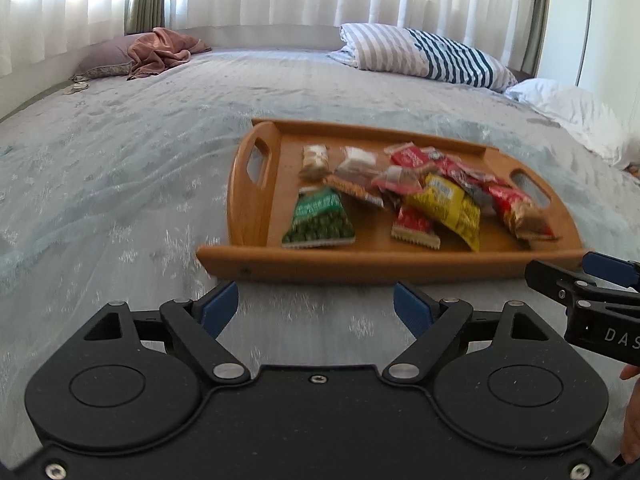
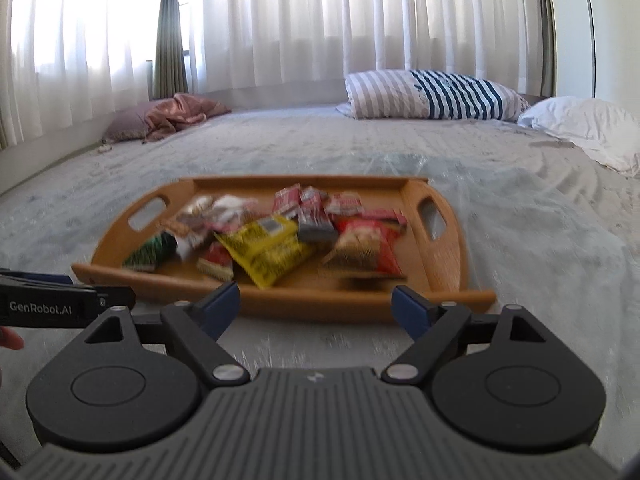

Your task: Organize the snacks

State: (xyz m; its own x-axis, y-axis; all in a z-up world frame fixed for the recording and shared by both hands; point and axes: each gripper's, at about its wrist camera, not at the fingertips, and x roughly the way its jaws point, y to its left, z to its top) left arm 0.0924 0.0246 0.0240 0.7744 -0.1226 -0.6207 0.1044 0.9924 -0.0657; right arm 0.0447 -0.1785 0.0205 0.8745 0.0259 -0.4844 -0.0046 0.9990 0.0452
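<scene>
Right now both tools hover short of the wooden tray (image 1: 256, 216), which sits on the bed (image 1: 120, 184) with every snack packet inside it. The left gripper (image 1: 316, 308) has its jaws spread wide with nothing between them; the right gripper (image 2: 316, 308) is the same, wide and empty.

The packets lie in a loose heap: a green packet (image 1: 318, 218) apart at the tray's left, a yellow packet (image 1: 448, 204) overlapping red packets (image 1: 412, 222) in the middle.

Whether this heap awaits sorting or is the tidied result, I cannot tell. Any grasp would go best on a packet lying clear, like the green one, pinched by a crimped edge so neighbours stay put.
</scene>
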